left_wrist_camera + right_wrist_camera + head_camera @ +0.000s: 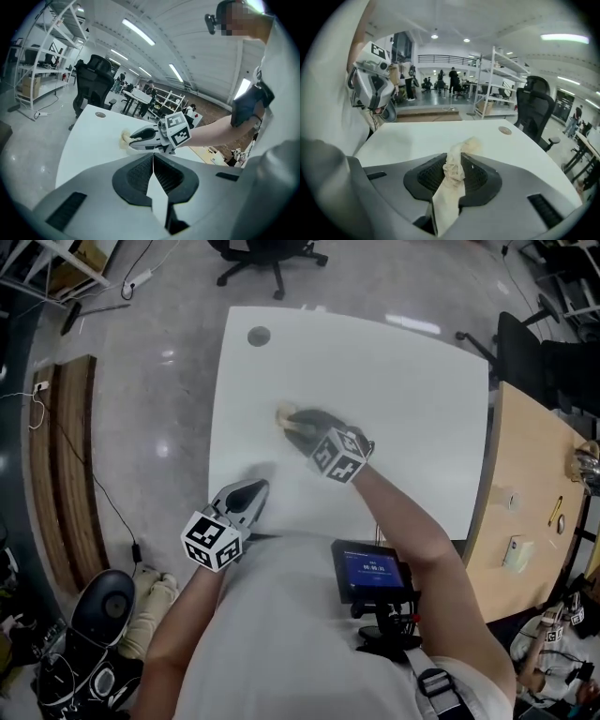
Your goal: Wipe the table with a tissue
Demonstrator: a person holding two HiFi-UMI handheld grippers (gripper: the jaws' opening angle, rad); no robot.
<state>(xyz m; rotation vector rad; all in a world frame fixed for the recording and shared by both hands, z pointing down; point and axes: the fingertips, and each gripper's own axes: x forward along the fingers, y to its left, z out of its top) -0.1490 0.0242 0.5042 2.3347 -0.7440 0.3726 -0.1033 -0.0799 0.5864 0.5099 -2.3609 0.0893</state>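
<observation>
Crumpled tissue (457,164) is pinched in the right gripper (291,418), poking out toward the cable cap (259,336) on the table (403,399). The left gripper (255,488) is seen shut and empty, farther from the cap.

White short-sleeved shirt (281,615) on the person.
The left gripper (253,487) and right gripper (291,418): grey shells, black ribbed pads (136,176), a black-and-white marker cube (212,540) on each.

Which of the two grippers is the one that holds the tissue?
The right gripper, out over the white table: its jaws are closed on the crumpled tissue. The left gripper, near the table's edge, has its jaws together and empty.
</observation>
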